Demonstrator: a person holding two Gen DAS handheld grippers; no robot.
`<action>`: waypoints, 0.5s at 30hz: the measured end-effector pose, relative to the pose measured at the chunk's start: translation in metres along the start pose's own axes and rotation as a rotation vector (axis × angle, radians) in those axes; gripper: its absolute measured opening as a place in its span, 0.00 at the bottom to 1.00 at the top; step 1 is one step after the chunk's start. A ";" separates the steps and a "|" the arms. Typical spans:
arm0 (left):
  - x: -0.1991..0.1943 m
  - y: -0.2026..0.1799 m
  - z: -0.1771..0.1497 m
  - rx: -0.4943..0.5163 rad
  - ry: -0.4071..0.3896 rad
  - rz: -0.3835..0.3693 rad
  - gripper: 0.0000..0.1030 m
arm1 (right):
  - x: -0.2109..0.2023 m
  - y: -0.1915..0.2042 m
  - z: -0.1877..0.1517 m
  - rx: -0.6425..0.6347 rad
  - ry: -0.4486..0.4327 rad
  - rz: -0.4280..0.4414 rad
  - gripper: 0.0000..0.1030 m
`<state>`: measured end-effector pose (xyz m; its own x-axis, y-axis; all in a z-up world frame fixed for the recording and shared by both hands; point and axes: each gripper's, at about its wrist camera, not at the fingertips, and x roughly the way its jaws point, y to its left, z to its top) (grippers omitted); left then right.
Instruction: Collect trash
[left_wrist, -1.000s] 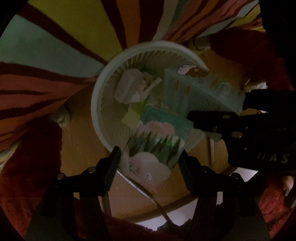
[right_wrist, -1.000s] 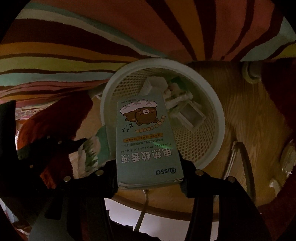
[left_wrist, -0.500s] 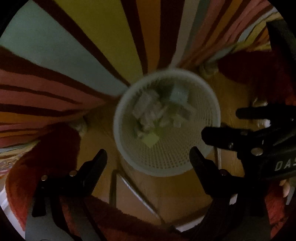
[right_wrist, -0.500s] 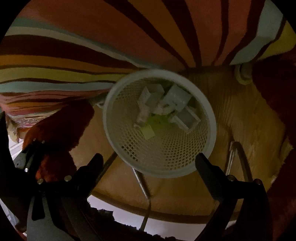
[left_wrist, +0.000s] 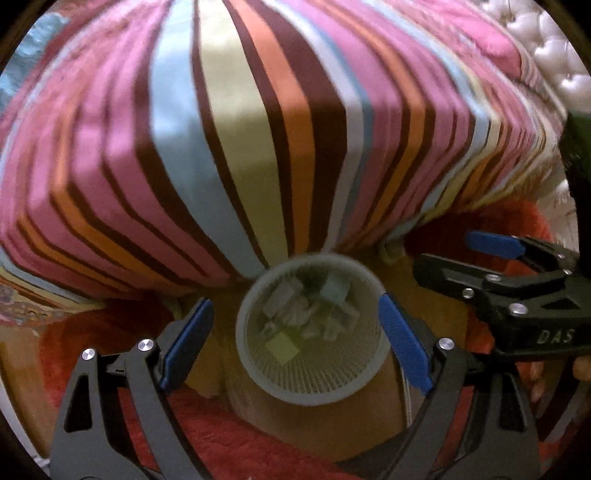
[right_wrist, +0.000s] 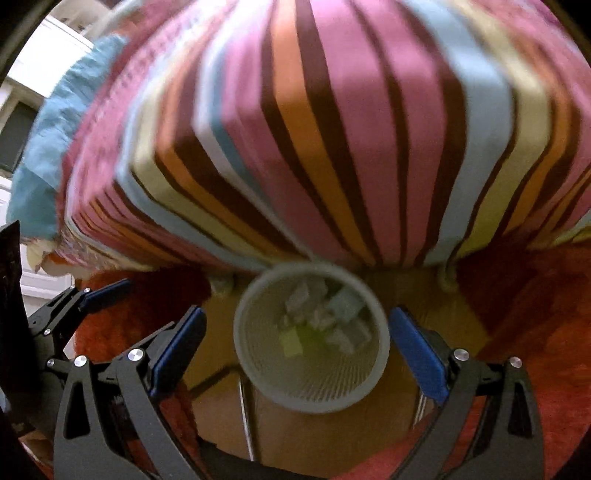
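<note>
We hold our left black two-finger gripper with blue pads (left_wrist: 295, 341) pointing steeply downward, its jaws spread wide with nothing between the pads. Our right black two-finger gripper with blue pads (right_wrist: 297, 354) points down the same way, jaws just as wide and also empty. The two tools sit side by side and apart: in the left wrist view the right one shows at the right edge, and in the right wrist view the left one shows at the left edge.
</note>
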<state>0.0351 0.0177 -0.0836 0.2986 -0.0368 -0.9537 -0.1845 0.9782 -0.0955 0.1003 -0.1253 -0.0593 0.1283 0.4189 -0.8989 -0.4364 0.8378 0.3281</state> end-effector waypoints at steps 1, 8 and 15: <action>-0.010 0.000 0.003 -0.008 -0.031 0.002 0.85 | -0.008 0.002 0.002 -0.005 -0.036 -0.003 0.92; -0.051 -0.002 0.010 -0.033 -0.179 0.037 0.85 | -0.043 0.009 0.007 -0.030 -0.177 -0.033 0.92; -0.094 -0.011 0.016 -0.007 -0.292 0.103 0.85 | -0.075 0.017 0.009 -0.046 -0.303 -0.069 0.92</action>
<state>0.0238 0.0140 0.0111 0.5345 0.1234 -0.8361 -0.2335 0.9723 -0.0057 0.0918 -0.1394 0.0161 0.4151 0.4530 -0.7890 -0.4567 0.8538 0.2500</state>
